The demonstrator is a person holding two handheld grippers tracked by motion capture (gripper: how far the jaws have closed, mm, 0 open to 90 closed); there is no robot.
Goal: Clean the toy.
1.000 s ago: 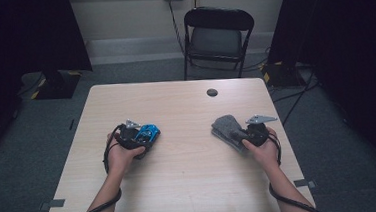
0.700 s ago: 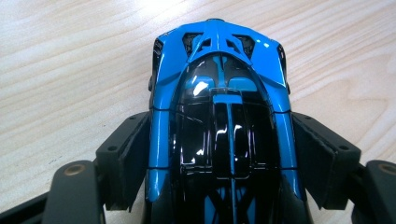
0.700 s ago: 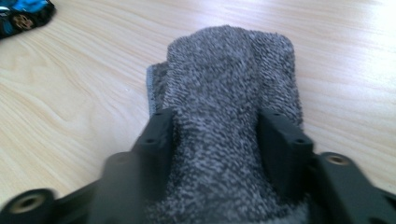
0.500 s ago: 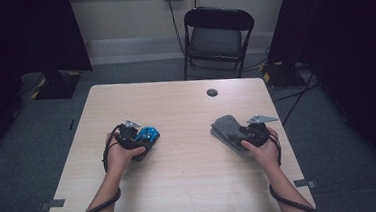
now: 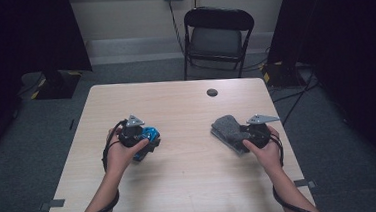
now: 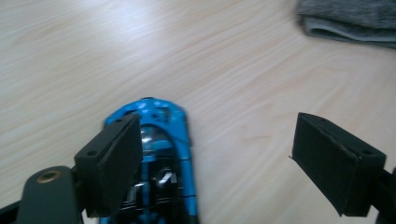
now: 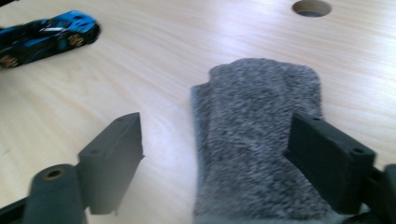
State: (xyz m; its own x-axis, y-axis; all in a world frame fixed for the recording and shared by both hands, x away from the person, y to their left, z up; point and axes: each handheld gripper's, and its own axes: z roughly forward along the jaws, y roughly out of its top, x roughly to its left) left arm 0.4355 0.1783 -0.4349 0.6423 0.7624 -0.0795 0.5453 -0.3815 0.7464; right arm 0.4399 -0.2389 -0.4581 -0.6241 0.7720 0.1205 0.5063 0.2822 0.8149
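Left gripper view: left gripper (image 6: 233, 158) just opened wide, blue toy car (image 6: 161, 158) loose below; light, rigid, best pinched across its sides.

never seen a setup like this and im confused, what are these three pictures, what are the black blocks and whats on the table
A person sits at a wooden table with a two-jaw tool in each hand: the left hand-held gripper and the right hand-held gripper. The wide picture comes from a camera above the person, looking down on the table. The other two come from cameras riding on the tools; the black blocks at the bottom are each tool's own jaws.

On the table lie a blue toy car and a folded grey cloth. The left jaws have just been opening, wide apart over the car, one jaw beside it, not gripping. The right jaws have also just been opening; the cloth lies between them, not pinched. Nothing is held.
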